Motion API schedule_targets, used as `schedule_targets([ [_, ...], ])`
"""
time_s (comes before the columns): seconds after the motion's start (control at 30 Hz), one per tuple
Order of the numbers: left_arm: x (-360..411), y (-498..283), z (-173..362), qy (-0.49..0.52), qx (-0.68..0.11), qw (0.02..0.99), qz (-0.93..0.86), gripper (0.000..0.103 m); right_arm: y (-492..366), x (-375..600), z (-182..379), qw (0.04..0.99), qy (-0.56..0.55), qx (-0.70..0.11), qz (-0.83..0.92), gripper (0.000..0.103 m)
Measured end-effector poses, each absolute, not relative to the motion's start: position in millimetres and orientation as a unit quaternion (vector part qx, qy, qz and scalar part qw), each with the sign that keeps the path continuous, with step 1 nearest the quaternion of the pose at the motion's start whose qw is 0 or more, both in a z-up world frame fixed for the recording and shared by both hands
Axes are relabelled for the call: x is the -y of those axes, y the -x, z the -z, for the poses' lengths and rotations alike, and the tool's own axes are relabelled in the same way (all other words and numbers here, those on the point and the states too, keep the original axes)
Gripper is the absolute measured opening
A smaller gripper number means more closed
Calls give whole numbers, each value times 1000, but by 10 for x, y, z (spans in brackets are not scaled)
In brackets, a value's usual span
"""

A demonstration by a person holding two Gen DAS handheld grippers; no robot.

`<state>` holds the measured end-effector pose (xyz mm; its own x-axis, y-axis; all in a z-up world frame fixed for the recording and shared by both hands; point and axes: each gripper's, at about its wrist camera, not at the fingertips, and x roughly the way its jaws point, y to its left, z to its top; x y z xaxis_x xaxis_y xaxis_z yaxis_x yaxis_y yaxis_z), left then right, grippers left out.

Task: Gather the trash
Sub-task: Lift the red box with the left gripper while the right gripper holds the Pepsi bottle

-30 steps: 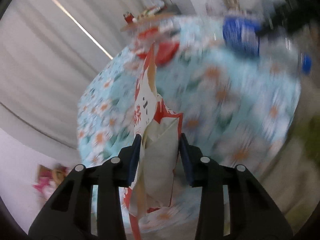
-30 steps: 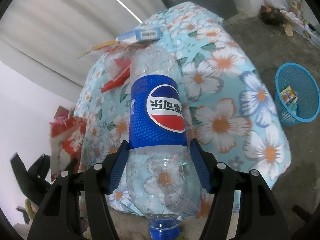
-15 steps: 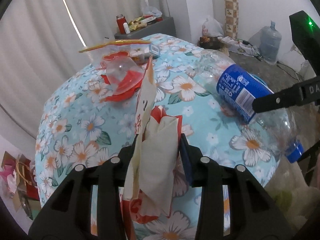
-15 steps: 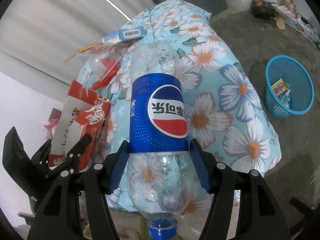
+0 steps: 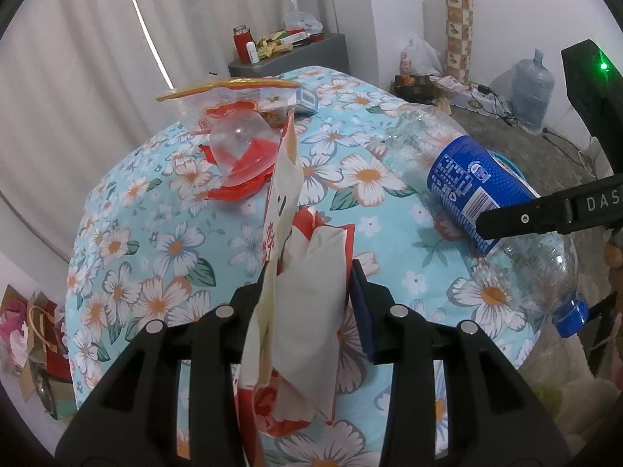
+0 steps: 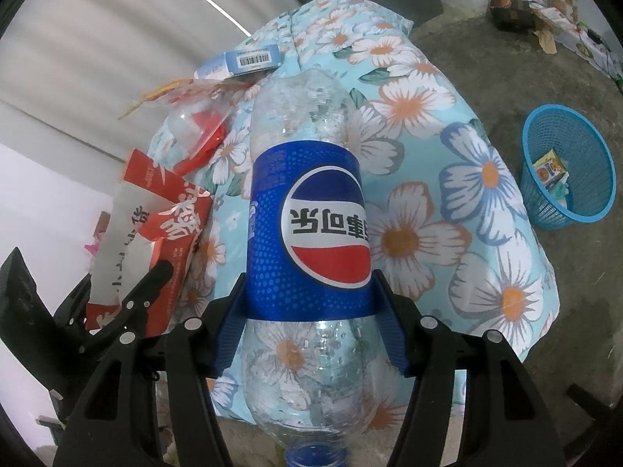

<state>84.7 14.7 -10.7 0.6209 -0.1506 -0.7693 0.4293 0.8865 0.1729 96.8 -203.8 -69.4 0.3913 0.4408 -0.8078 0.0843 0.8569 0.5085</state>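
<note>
left hand-held gripper (image 5: 311, 272) — clenched on red-and-white paper bag (image 5: 307, 311) | right hand-held gripper (image 6: 311, 311) — grasping clear cola bottle (image 6: 307, 233), cap toward camera | both over floral-covered desk (image 5: 233, 225), possibly a bed | blue basket (image 6: 568, 171) on floor, well apart

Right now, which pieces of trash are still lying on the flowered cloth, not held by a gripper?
The clear plastic cup on red wrapper, the yellow-edged clear bag and small blue-white box. The cola bottle and red-white paper packet are gripped.

Empty Pepsi bottle (image 6: 307, 233) cap-down; crumpled red/white wrapper (image 5: 307, 311) upright.
</note>
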Motion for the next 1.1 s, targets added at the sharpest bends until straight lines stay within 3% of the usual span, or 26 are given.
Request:
schedule_targets([
  [1.1, -112, -716, -170, -175, -361, 899, 174, 35, -717, 2251, 468, 810, -286, -498, -116, 58],
])
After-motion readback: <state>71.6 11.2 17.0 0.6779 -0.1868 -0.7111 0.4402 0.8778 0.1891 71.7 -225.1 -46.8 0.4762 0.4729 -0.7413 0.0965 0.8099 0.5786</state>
